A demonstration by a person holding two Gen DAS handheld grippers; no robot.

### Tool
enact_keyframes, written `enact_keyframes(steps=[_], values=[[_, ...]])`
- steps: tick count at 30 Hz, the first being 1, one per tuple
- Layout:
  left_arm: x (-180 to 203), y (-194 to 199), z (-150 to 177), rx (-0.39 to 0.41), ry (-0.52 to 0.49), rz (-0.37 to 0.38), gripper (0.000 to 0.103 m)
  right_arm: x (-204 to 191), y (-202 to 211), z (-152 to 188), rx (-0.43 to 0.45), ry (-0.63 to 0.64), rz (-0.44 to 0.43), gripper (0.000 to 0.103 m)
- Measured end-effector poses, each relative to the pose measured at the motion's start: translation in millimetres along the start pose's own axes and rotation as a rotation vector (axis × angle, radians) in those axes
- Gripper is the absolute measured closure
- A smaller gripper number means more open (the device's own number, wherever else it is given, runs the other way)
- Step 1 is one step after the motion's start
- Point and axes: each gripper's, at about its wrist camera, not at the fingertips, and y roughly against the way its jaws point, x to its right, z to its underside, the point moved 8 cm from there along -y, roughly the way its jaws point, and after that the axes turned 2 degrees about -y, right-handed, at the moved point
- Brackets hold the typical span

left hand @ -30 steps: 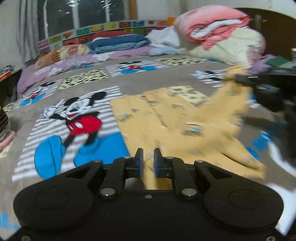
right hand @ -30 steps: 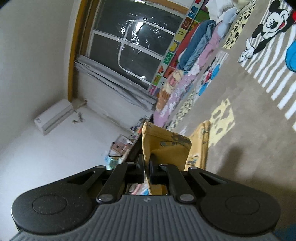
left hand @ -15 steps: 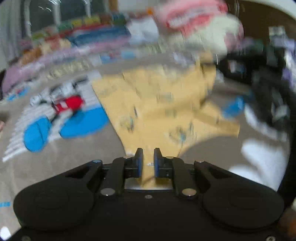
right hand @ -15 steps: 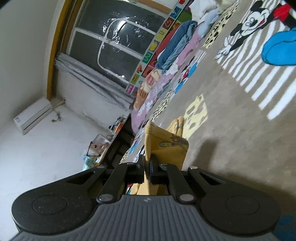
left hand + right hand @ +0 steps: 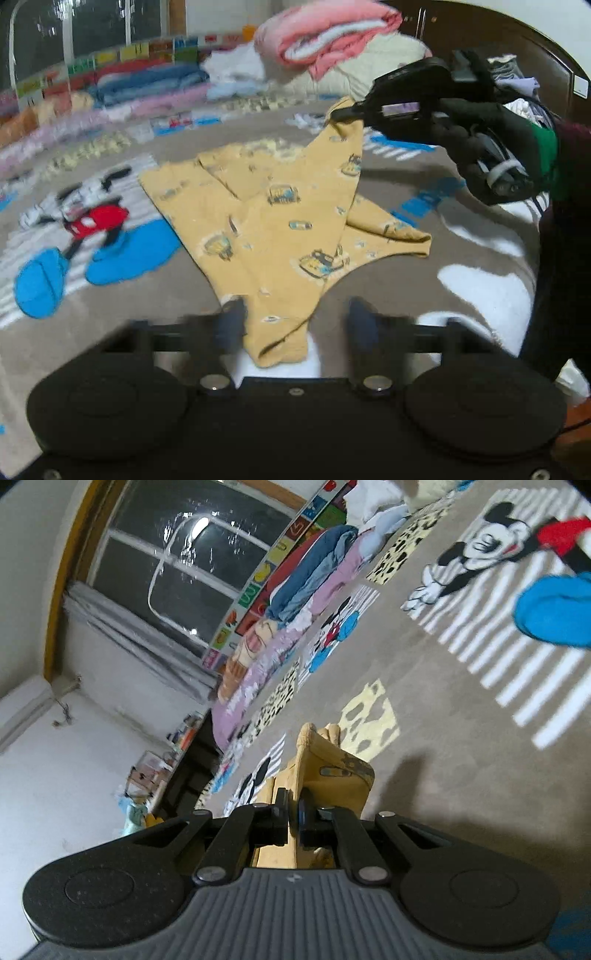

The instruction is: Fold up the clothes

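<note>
We've got our right gripper (image 5: pixel 341 114) pinching one corner of the yellow garment (image 5: pixel 280 221) up off the bedspread (image 5: pixel 388 288), ready to carry it across for a fold. Our left gripper (image 5: pixel 295 325) sits wide apart over the near hem, holding nothing.

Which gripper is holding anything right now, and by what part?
The right gripper pinches the yellow garment by its raised far corner, lifted off the blanket. The left gripper is open around the near corner, holding nothing.
</note>
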Motion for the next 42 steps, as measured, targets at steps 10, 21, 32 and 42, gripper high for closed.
enact_keyframes(steps=[10,21,32,42], values=[[5,-12,11,-0.034,-0.026,0.050,0.039,-48,-17,1,-0.074,0.132,0.089,0.096],[9,-15,13,-0.054,-0.023,0.068,0.038,-104,-45,-12,-0.109,0.271,0.156,0.096],[-8,-10,12,-0.055,0.133,0.160,0.036,-129,-104,-6,-0.163,0.326,0.260,0.096],[-11,-8,10,-0.056,0.164,0.196,0.036,-124,-167,12,-0.248,0.421,0.367,0.096]])
